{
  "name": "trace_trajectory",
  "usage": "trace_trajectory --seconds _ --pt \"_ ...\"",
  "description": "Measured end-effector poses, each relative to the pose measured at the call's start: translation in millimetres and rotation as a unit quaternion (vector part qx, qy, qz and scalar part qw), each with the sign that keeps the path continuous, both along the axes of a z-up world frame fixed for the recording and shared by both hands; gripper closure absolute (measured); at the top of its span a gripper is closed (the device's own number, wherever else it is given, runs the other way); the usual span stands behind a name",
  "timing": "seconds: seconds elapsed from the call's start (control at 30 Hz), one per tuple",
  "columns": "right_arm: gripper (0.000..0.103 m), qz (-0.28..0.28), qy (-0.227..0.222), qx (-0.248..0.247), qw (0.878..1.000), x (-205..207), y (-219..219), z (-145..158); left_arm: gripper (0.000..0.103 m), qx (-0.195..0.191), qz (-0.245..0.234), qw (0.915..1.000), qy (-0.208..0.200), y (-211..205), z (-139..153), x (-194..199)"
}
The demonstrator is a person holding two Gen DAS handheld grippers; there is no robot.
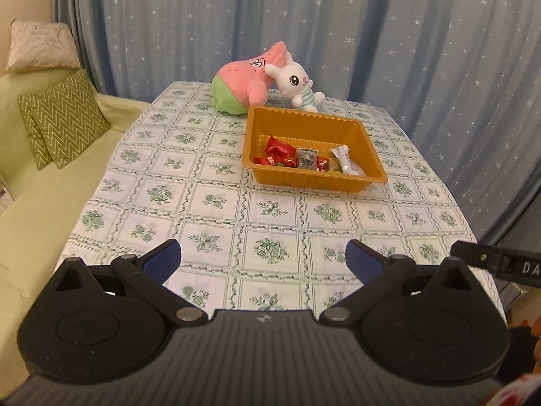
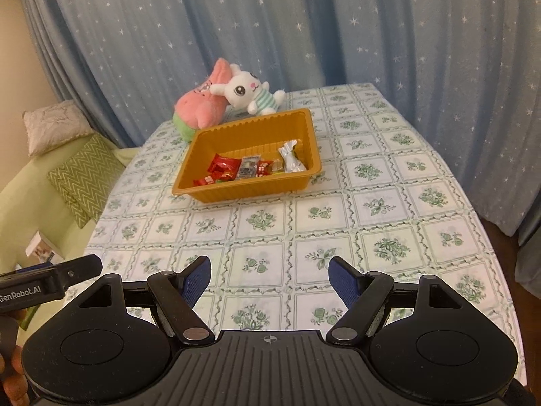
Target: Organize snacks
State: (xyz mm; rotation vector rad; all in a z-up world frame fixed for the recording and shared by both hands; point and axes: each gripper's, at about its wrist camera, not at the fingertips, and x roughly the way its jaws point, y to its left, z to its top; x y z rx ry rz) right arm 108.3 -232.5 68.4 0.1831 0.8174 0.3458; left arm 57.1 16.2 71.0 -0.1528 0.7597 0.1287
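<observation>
Orange plastic, ribbed walls: the tray (image 1: pixel 368 142) sits on the floral tablecloth (image 1: pixel 216 203) and serves as our anchor. Every snack in sight is inside it, bunched along the wall nearest the cameras. The red wrappers (image 1: pixel 279 150) lie at the tray's left end, a small grey-green packet (image 1: pixel 307 159) sits in the middle of the row, more small sweets (image 1: pixel 328 165) come next, and a silvery twisted wrapper (image 1: pixel 345 159) closes out the right end. The far half of the tray floor is bare.

Just behind the tray's far wall, a pink and green plush (image 1: pixel 240 84) leans with a white bunny plush (image 1: pixel 297 83) tucked against it.

On the near side of the tray, well short of it, the left gripper (image 1: pixel 263 258) hangs over the cloth with its blue pads spread wide and nothing between them. The right gripper (image 2: pixel 269 277) matches it: jaws apart, gripping nothing, also well back from the tray.

Beyond the plush toys hangs a blue starred curtain (image 1: pixel 338 34); off to the tray's left lies a green sofa (image 1: pixel 40 203) with zigzag cushions (image 1: pixel 64 118).
</observation>
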Motion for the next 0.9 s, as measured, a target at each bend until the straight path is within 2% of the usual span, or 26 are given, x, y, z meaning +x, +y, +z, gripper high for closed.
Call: trace_trajectory --seconds 0.37,0.6,0.9 --pt "0.027 -0.001 -0.036 -0.024 0.999 -49.5 -7.2 15.9 0.000 0.022 0.002 0.9997 -0.013 -16.9 11.3 -42.5" --pt "0.027 0.010 -0.072 -0.038 0.997 -77.0 -5.7 21.5 0.000 0.038 -0.004 0.9986 -0.037 -27.1 20.6 -62.5" --pt "0.027 0.008 -0.073 -0.040 0.996 -92.7 -8.9 25.9 0.000 0.039 -0.005 0.9984 -0.041 -30.1 23.7 -77.1"
